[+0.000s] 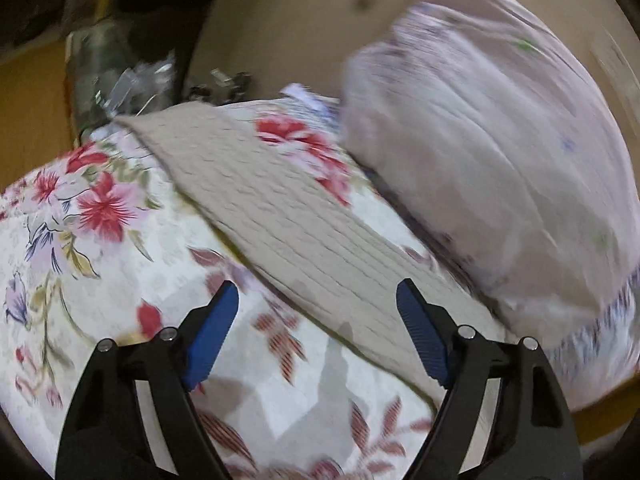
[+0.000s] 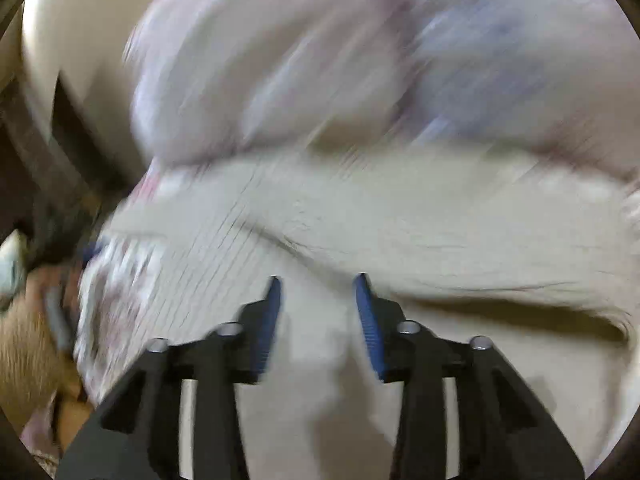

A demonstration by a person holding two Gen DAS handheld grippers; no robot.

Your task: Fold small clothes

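Observation:
A beige ribbed garment (image 1: 288,216) lies diagonally on a floral bedsheet (image 1: 100,208). My left gripper (image 1: 318,292) is open and empty, just above the sheet, its right finger by the garment's near edge. In the blurred right wrist view the same beige garment (image 2: 400,216) fills the middle, with a fold ridge across it. My right gripper (image 2: 318,280) is open with a moderate gap and holds nothing, hovering over the cloth.
A large pale pink pillow (image 1: 500,152) lies to the right of the garment and shows in the right wrist view (image 2: 280,60). Clutter with shiny wrappers (image 1: 132,80) sits at the far left beyond the bed edge. A beige headboard (image 1: 300,20) stands behind.

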